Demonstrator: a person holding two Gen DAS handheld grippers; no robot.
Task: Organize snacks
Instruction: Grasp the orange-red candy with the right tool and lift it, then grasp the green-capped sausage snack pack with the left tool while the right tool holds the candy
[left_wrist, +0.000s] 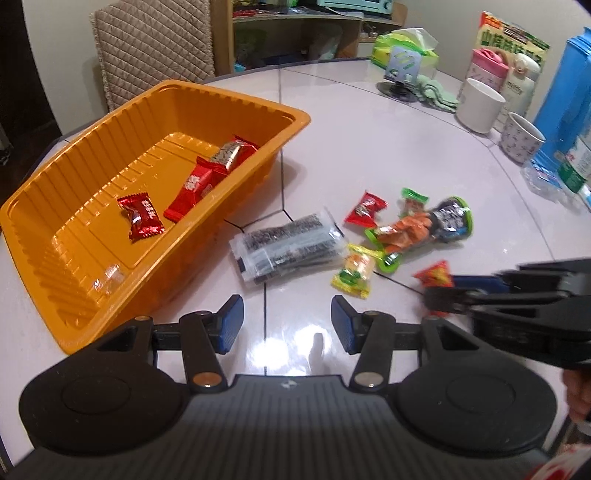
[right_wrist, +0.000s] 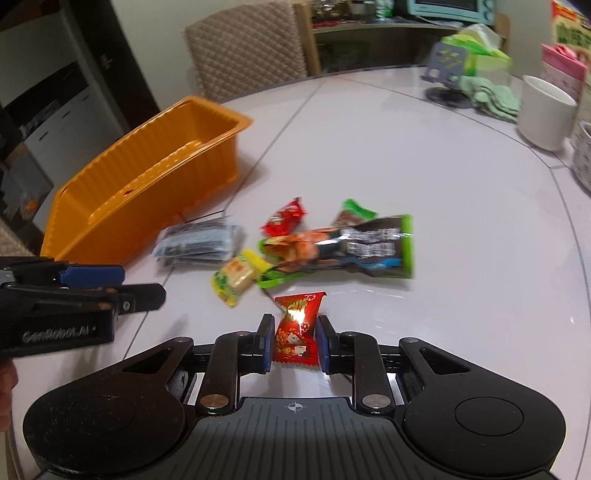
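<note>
Already pinching the red candy (right_wrist: 295, 334) in the right tongs (right_wrist: 293, 347), long axis pointing away along the fingers; orange tray (right_wrist: 147, 177) off to the left. Left tongs (left_wrist: 286, 325) spread, empty, nearer the tray, above the tabletop (right_wrist: 424, 177).

left tongs (left_wrist: 287, 325) parted, empty; right tongs (right_wrist: 292, 345) apparently clamped, angled down.

right gripper (right_wrist: 294, 341) fingers (right_wrist: 266, 341) clamping red candy (right_wrist: 295, 332), white table (right_wrist: 443, 221)
</note>
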